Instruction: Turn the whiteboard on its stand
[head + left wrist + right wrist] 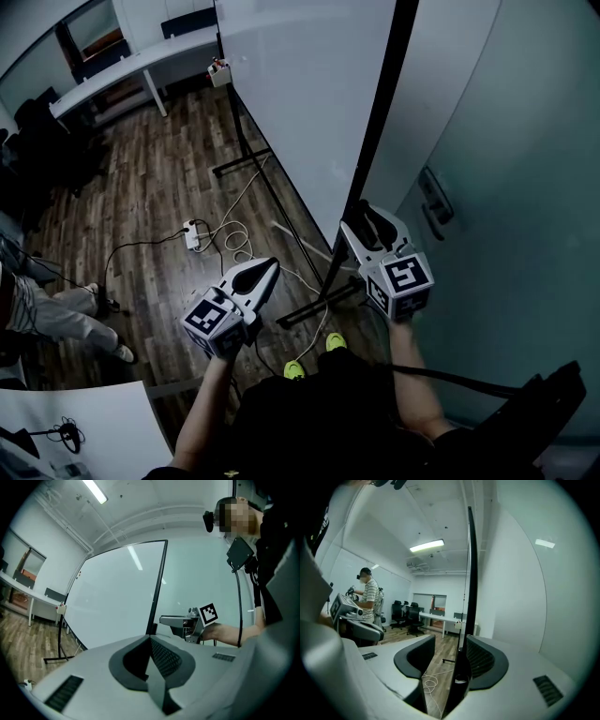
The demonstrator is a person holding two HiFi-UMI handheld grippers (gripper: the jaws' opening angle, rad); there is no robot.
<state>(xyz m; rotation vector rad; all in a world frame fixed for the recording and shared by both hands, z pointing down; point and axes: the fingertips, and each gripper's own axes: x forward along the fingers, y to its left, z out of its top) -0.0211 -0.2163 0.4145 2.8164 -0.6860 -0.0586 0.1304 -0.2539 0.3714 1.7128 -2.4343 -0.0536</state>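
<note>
Right gripper (451,638) view: jaws wide, black edge of whiteboard (471,573) upright between them, close by right pad, clear gap to left pad; contact at right pad not certain. Board seen edge-on here. Left gripper (150,637) view gives board's white face ahead instead, right gripper beyond at its near edge; left jaws closed together, nothing in them. Head view adds stand foot (314,307) on floor below right gripper. Person in striped shirt (369,599) shows in right gripper view, far left of jaws.
</note>
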